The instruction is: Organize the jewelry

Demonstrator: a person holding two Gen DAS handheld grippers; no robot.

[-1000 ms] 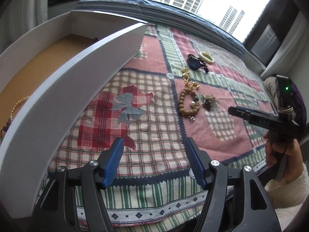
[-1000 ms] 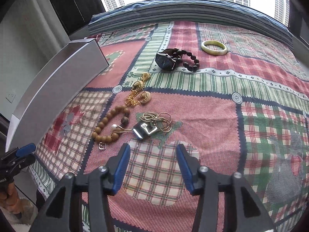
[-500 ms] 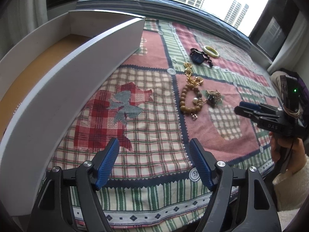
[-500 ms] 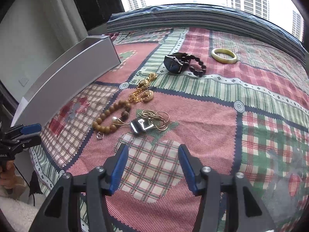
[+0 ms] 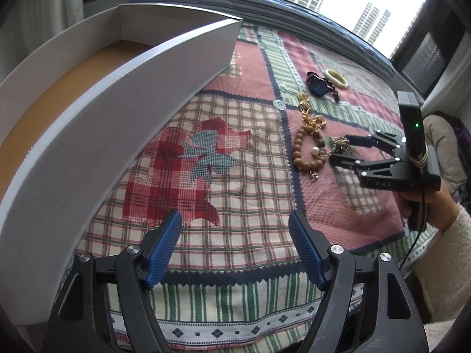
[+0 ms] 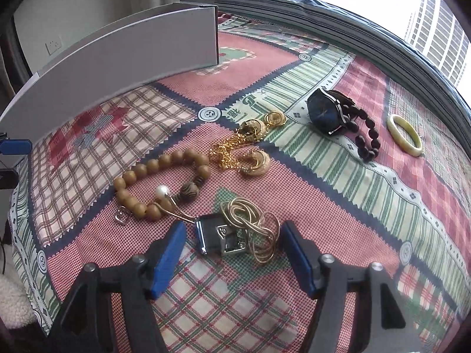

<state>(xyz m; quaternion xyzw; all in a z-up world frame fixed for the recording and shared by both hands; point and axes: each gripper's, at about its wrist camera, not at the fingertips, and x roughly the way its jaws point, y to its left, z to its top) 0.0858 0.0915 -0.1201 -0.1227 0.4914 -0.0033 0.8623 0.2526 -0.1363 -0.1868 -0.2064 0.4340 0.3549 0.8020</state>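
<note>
Jewelry lies on a patchwork cloth. My right gripper is open, its blue pads either side of a gold cord necklace with a silver pendant, just above it. Beside it lie a wooden bead bracelet, gold chain and earrings, a dark watch, a black bead bracelet and a pale jade bangle. My left gripper is open and empty over the cloth next to the white box. The right gripper shows in the left wrist view.
The white box has a brown floor and stands at the left of the cloth. The cloth's front edge runs under my left gripper. A window ledge lies behind. A purple bag sits at far right.
My right gripper has moved forward and down, so the gold cord necklace now sits between its pads. My left gripper has drawn back slightly, staying open.
</note>
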